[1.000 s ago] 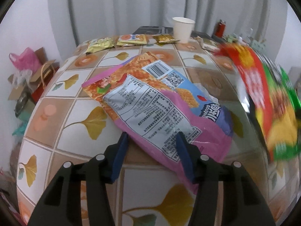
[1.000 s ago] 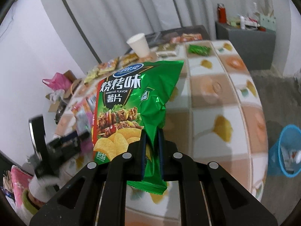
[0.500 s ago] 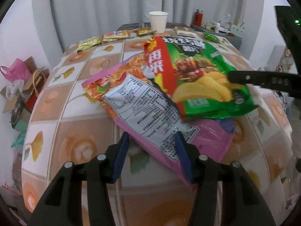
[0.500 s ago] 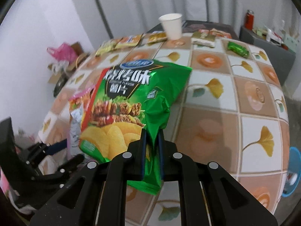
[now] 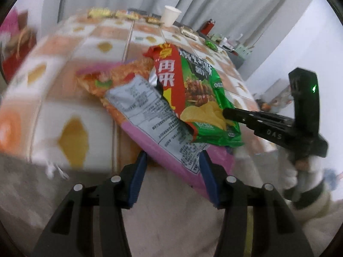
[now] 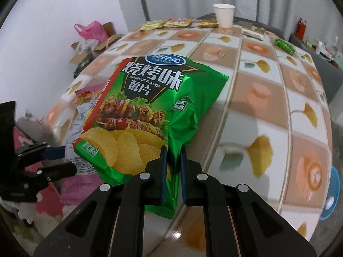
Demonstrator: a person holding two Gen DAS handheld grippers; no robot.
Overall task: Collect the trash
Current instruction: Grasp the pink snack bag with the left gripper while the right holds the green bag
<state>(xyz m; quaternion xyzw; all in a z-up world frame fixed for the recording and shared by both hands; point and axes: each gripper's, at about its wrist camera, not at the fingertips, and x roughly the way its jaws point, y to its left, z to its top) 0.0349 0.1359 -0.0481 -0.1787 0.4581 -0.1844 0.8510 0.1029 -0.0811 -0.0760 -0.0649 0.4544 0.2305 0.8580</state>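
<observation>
A pink and orange snack bag (image 5: pixel 145 115) juts over the near edge of the tiled table (image 5: pixel 70 111). My left gripper (image 5: pixel 173 155) is shut on its lower end, one blue pad on either side. A green barbecue chip bag (image 6: pixel 150 98) hangs crumpled in my right gripper (image 6: pixel 173 152), which is shut on its bottom edge. In the left wrist view the green bag (image 5: pixel 201 94) lies over the pink bag, with the right gripper (image 5: pixel 227 112) reaching in from the right. The left gripper (image 6: pixel 64 160) and the pink bag (image 6: pixel 72 190) show at the left of the right wrist view.
A white paper cup (image 6: pixel 224 15) and several small wrappers (image 6: pixel 167 23) sit along the table's far edge, a green wrapper (image 6: pixel 285 46) at the right. A blue bin (image 6: pixel 333 192) stands on the floor to the right. Boxes and a pink plastic bag (image 6: pixel 92 31) lie at the left.
The green bag swung in from the right and now overlaps the pink bag. Both grippers moved closer together, and the left view swung so that it now looks past the table's near edge.
</observation>
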